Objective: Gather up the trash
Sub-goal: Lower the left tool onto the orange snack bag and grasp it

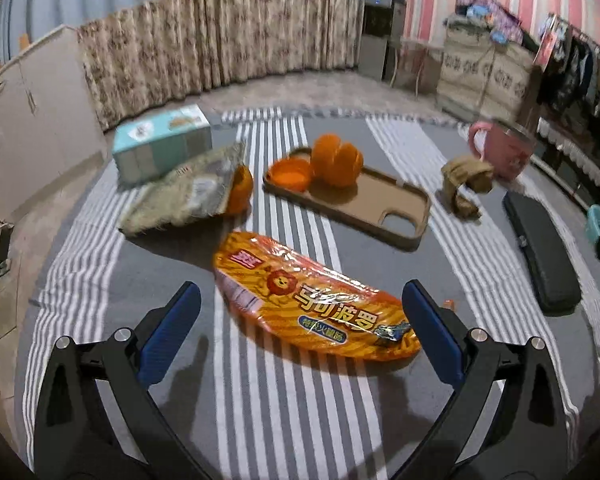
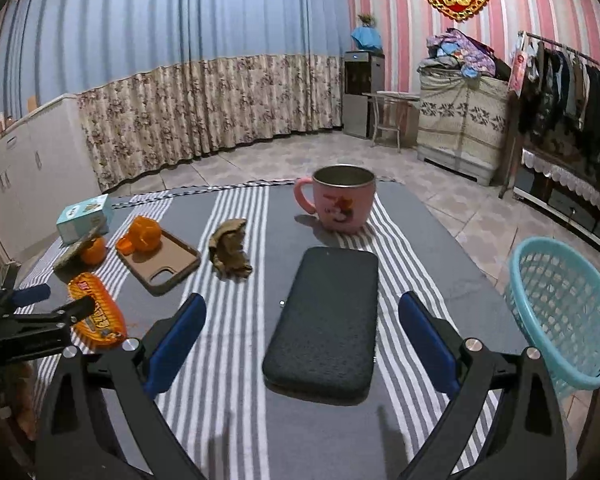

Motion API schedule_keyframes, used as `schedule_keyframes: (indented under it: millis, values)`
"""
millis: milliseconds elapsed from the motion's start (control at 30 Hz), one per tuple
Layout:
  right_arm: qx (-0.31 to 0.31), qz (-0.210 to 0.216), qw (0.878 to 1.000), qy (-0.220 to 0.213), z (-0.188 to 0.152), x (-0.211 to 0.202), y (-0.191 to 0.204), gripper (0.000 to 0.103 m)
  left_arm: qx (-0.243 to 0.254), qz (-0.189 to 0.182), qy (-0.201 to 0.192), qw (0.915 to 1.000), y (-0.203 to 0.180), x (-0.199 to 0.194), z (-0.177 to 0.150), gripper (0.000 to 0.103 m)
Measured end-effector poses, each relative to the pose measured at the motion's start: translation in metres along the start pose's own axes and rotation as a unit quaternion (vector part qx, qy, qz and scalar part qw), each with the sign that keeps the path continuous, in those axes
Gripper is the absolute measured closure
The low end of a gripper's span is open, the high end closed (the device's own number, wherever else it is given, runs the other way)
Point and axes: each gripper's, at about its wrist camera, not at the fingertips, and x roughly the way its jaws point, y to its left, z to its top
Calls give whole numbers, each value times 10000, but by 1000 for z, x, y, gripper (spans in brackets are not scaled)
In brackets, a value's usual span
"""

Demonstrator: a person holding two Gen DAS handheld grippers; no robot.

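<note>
Both wrist cams look forward low over the grey striped tablecloth (image 1: pixel 284 408); both catch the brown phone case (image 1: pixel 364 204) (image 2: pixel 168 264).

Pink mug (image 2: pixel 342 204) upright at far edge of the grey striped cloth (image 2: pixel 240 240). Black flat case (image 2: pixel 324 320) lies nearer than the mug, apart from it. Brown phone case (image 1: pixel 364 204) lies flat, back side down, camera cutout toward the near end. Light blue carton (image 1: pixel 162 146) at far left. Floral curtain (image 2: pixel 204 104) behind; clothes rack (image 2: pixel 572 80) at right.
</note>
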Motion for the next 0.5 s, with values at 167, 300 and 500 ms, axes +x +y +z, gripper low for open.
schedule_keyframes:
  millis: [167, 300, 500]
  values:
    - [-12, -62, 10000, 29, -2, 3, -5, 8, 100, -30, 533, 9985, -9, 23, -5, 21]
    - [73, -36, 9999, 126, -4, 9, -8, 8, -20, -123, 546, 9984, -5, 28, -3, 43]
    - [52, -36, 9998, 205, -6, 13, -7, 8, -49, -167, 486, 9987, -3, 29, 2, 103]
